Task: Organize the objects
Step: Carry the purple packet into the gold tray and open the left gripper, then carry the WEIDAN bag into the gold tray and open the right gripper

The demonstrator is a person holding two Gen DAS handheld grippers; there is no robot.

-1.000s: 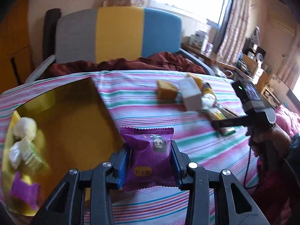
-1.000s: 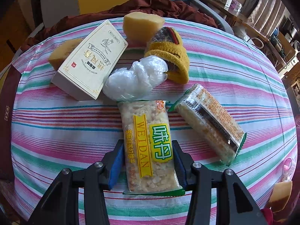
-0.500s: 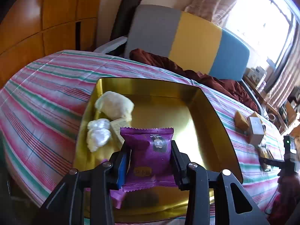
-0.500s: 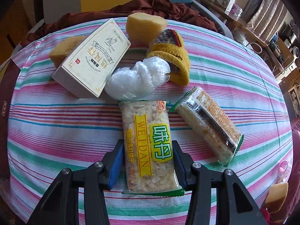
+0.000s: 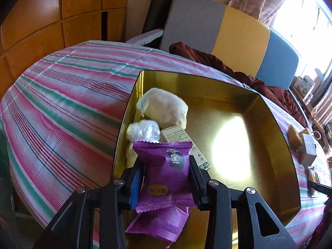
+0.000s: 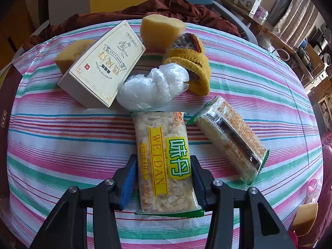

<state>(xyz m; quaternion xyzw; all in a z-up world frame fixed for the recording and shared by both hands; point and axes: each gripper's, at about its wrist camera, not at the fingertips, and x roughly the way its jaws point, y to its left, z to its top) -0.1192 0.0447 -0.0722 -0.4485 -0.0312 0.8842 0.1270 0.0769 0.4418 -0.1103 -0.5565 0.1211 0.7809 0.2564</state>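
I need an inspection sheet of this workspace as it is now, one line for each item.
Surface: striped tablecloth, no bare table visible.
Job's things: gold tin holds a cream pouch, a plastic wad, a small box and a purple packet.
Clutter: cream box, sponges, yellow sock, second cracker pack.
Grippers: left gripper shut on purple snack above the tin; right gripper shut on cracker pack.
Cables: nothing seen.
Surroundings: tricolour chair, red cloth.
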